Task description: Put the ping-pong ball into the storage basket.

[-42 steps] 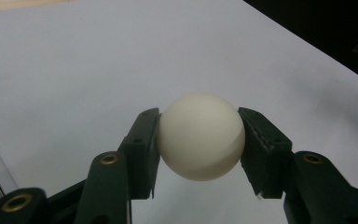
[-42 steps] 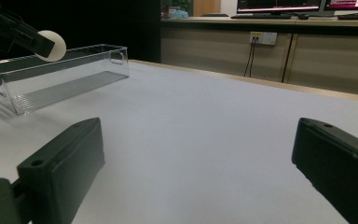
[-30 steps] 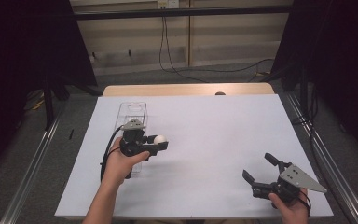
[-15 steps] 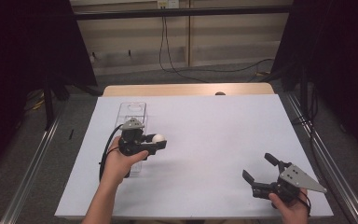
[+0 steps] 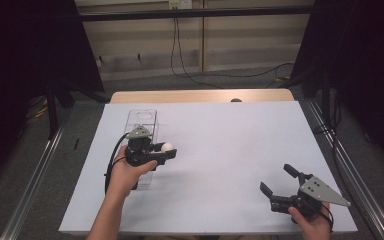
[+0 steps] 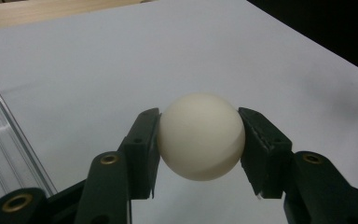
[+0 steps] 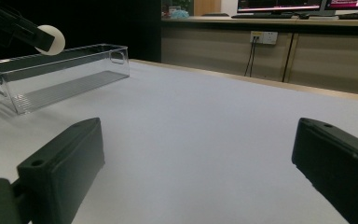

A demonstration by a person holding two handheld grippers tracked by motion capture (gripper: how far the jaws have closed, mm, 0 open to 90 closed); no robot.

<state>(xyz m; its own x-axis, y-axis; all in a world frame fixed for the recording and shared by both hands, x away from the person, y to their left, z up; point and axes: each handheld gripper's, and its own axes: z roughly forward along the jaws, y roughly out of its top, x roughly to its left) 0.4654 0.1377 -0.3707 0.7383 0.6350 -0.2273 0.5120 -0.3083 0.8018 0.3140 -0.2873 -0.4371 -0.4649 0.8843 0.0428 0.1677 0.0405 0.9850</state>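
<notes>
White ball point(image 6: 200, 136) clamped in left gripper point(image 5: 166, 150) jaws, right gripper point(image 5: 279, 181) jaws wide apart, holding nothing

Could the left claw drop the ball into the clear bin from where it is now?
Probably yes. The left claw grips the ball above the table, right beside the open-topped bin, with nothing between them.
</notes>
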